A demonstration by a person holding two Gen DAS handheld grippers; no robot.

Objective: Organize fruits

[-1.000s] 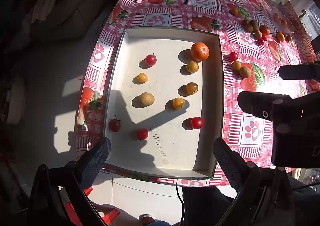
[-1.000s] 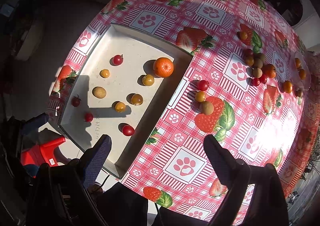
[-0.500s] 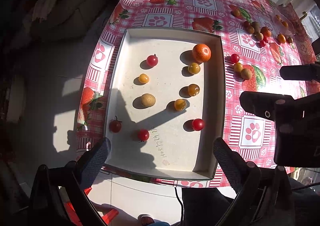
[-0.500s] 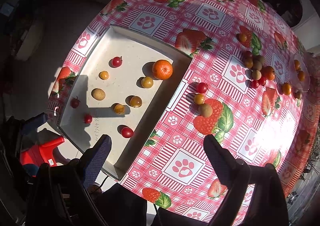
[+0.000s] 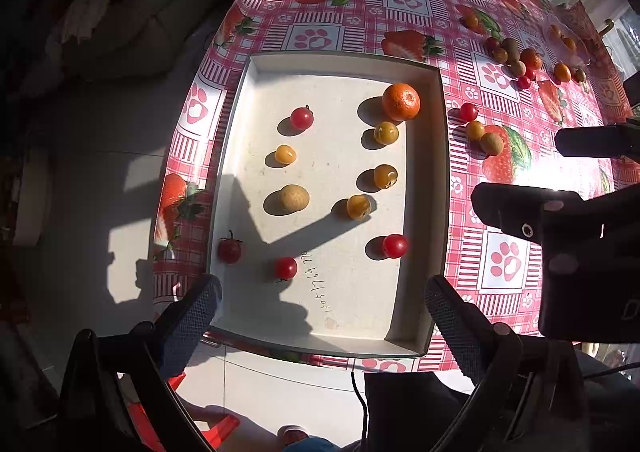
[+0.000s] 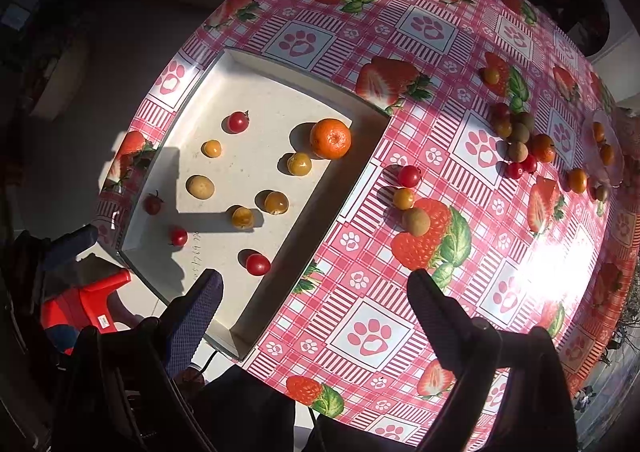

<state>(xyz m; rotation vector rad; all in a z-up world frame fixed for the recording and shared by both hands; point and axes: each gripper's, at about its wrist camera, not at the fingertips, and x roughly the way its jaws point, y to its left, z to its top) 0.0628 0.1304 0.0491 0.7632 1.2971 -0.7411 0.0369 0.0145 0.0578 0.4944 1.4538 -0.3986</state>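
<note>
Nearest you, the left gripper (image 5: 320, 312) hangs above the near rim of the tray (image 5: 438, 179), jaws spread wide and holding nothing. The right gripper (image 6: 316, 300) hovers off the tray's right near corner, over the tablecloth (image 6: 372, 332), likewise spread and empty.

Inside the tray, from its near rim outward: a red cherry tomato (image 5: 285, 267) beside the handwriting, a second one (image 5: 395, 245) by the right wall, and a darker, stemmed one (image 5: 229, 250) by the left wall. Past these lie a brown longan (image 5: 294, 197) and three yellow-orange fruits in a loose column toward the tray's far right corner (image 5: 359, 206), (image 5: 385, 176), (image 5: 386, 132). A small yellow fruit (image 5: 285, 154) and a red tomato (image 5: 301, 118) sit left of that column. The mandarin (image 5: 401, 101) occupies the far right corner.

Outside the right wall, three fruits lie in a short row on the cloth: a red tomato (image 6: 409, 175), a yellow fruit (image 6: 403, 198) and a longan (image 6: 416, 221). Well beyond them sits a larger cluster (image 6: 518, 141).

Judged step: between picks, sorting part done. Your next move probably calls for lowering the right gripper over the three-fruit row, centring one round fruit between the jaws, and closing gently so it does not roll away.
</note>
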